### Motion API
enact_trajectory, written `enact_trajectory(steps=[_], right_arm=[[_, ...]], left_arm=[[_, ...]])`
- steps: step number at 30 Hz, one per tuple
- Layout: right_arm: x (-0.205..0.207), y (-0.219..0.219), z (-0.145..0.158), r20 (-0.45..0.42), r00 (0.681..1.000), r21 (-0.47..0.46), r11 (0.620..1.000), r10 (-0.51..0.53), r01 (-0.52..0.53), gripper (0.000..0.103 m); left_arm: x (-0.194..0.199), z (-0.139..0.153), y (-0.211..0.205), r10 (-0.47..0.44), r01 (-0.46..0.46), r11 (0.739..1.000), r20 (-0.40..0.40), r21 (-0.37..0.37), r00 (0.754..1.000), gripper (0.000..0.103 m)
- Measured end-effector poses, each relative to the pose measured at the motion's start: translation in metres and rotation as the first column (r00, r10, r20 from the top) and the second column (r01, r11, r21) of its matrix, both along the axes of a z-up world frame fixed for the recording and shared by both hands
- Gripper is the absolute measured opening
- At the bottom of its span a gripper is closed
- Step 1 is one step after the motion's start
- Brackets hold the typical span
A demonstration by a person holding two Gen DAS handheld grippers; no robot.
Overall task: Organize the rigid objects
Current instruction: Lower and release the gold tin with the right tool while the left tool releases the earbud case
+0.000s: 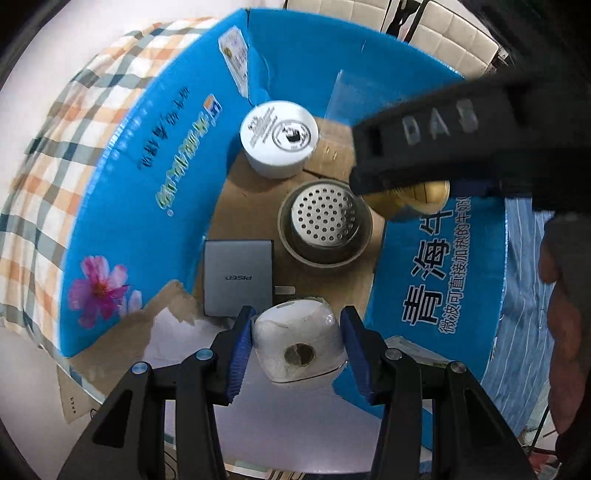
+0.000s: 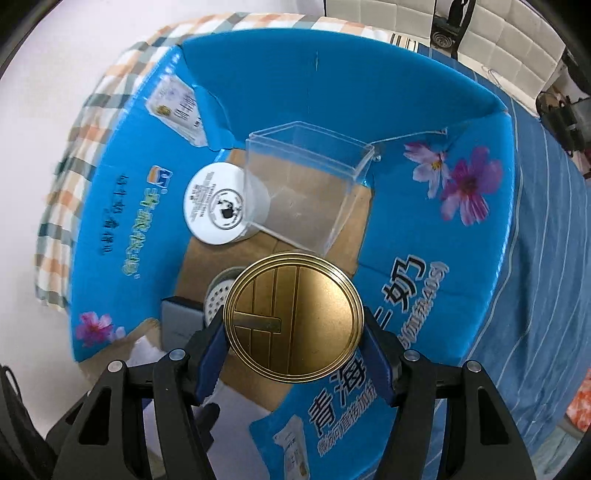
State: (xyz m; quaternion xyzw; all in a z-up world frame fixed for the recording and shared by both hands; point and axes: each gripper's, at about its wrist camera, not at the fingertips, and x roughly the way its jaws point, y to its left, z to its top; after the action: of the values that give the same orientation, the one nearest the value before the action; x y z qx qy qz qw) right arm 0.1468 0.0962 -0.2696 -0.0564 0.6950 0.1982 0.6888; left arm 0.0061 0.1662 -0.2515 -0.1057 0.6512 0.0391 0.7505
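A blue cardboard box (image 1: pixel 173 177) lies open with several objects on its brown floor. My left gripper (image 1: pixel 297 345) holds a white rounded device (image 1: pixel 299 347) between its blue pads, over the box's near edge. My right gripper (image 2: pixel 293 349) is shut on a round gold tin (image 2: pixel 293 317) above the box; the tin also shows in the left wrist view (image 1: pixel 417 197) under the black right gripper body (image 1: pixel 443 133). In the box are a white round jar (image 1: pixel 279 138), a perforated metal strainer (image 1: pixel 323 225), a grey PISEN power bank (image 1: pixel 238 277) and a clear plastic box (image 2: pixel 306 184).
The box (image 2: pixel 406 110) rests on a bed with a plaid sheet (image 1: pixel 55 166) and a blue striped cover (image 2: pixel 546 258). Its four blue flaps stand open around the floor. A tufted white headboard (image 1: pixel 424 33) is behind.
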Motion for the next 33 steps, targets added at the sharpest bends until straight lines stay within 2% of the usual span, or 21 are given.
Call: enact_trajectory(steps=[10, 13, 21, 27, 29, 33], right_arm=[[0.022, 0.008, -0.016, 0.011, 1.0, -0.091, 0.996, 0.014, -0.013, 0.068], [0.026, 0.009, -0.02, -0.001, 1.0, -0.112, 0.994, 0.015, -0.015, 0.068], [0.039, 0.019, -0.033, -0.04, 0.999, -0.15, 0.988, 0.012, -0.018, 0.069], [0.045, 0.016, -0.034, -0.058, 0.998, -0.139, 0.99, 0.007, -0.015, 0.073], [0.048, 0.017, -0.033, -0.06, 0.998, -0.132, 0.991, 0.009, -0.017, 0.073], [0.047, 0.012, -0.028, -0.063, 0.998, -0.114, 0.994, -0.011, 0.003, 0.076]], left_arm=[[0.013, -0.032, -0.003, -0.018, 0.016, 0.999, -0.075, -0.029, 0.997, 0.045], [0.018, -0.033, -0.006, -0.044, 0.044, 0.999, -0.083, -0.008, 0.996, 0.045], [0.029, -0.034, -0.009, -0.036, 0.034, 0.999, -0.114, -0.017, 0.993, 0.045], [0.033, -0.04, -0.018, -0.018, 0.012, 0.999, -0.136, -0.047, 0.991, 0.058], [0.035, -0.04, -0.016, -0.004, -0.002, 0.999, -0.136, -0.045, 0.991, 0.076], [0.034, -0.031, -0.011, 0.02, -0.022, 1.0, -0.108, -0.02, 0.994, 0.088]])
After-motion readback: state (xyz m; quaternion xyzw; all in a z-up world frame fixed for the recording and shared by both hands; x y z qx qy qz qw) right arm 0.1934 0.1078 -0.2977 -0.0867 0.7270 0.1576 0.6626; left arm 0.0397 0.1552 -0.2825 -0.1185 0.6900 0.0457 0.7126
